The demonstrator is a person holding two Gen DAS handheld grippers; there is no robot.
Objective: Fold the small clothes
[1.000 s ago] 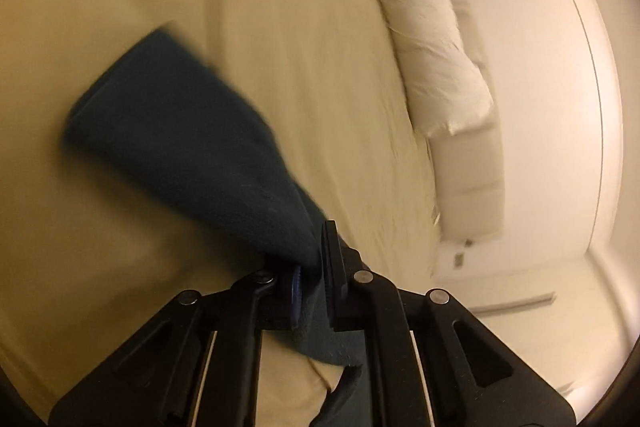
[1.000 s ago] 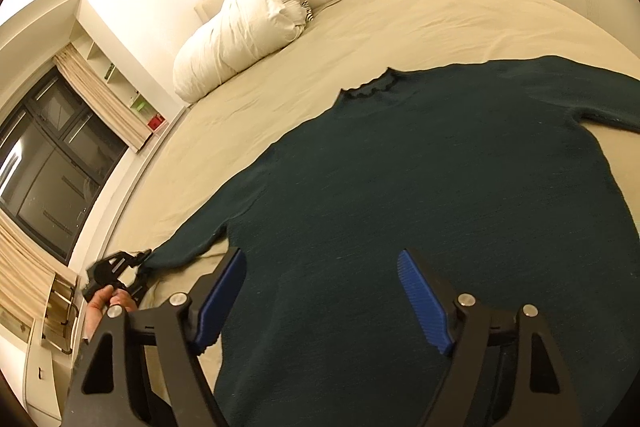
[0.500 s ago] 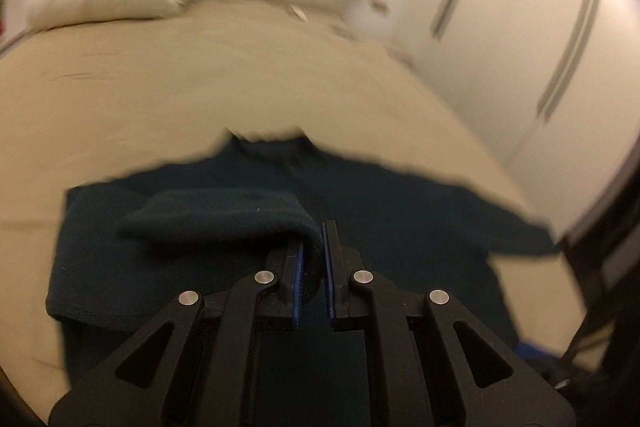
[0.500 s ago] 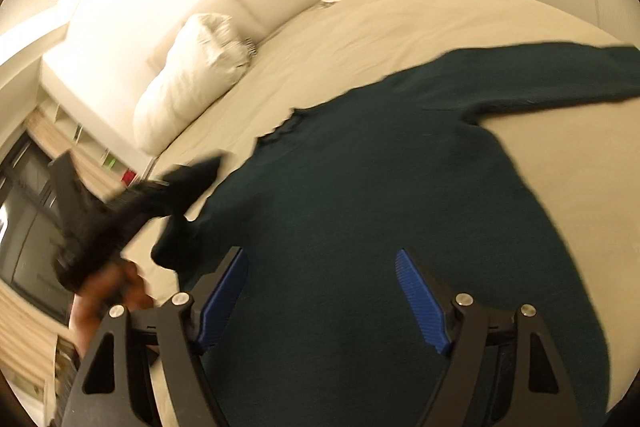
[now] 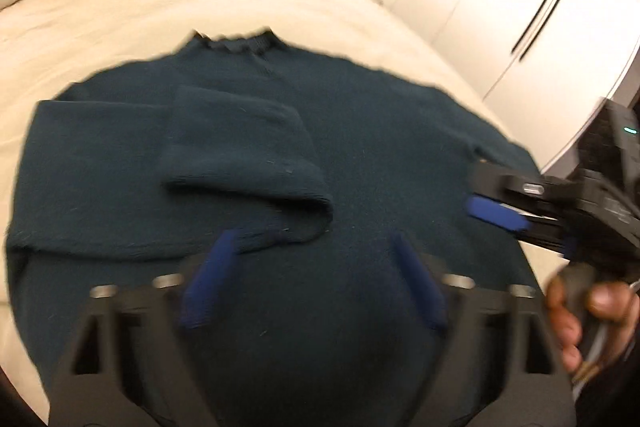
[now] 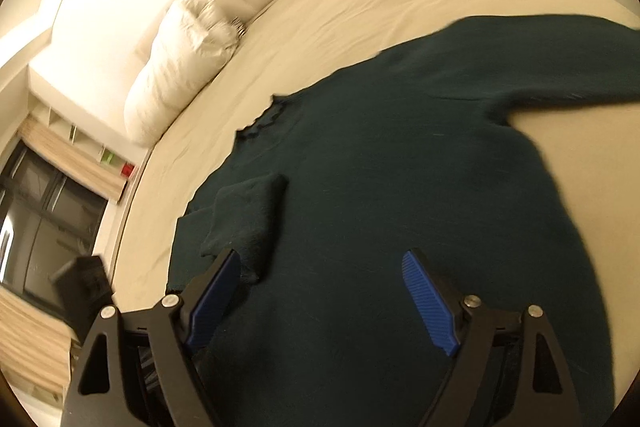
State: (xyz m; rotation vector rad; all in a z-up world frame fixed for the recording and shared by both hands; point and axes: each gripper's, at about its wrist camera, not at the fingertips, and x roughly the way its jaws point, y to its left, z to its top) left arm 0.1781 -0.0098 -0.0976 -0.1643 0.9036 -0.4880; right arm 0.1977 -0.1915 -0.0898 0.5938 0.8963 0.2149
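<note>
A dark green sweater (image 5: pixel 360 155) lay flat on a cream bed (image 5: pixel 120 11), one sleeve (image 5: pixel 240 155) folded across its chest at nine o'clock. Both the left gripper (image 5: pixel 312 279) and right gripper (image 6: pixel 320 299) hovered above, jaws opening, nothing between them.

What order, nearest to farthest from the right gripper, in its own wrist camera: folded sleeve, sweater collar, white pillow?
From the right gripper:
1. Folded sleeve, just beyond its left finger.
2. Sweater collar, farther up the bed.
3. White pillow, by the headboard, upper left.
</note>
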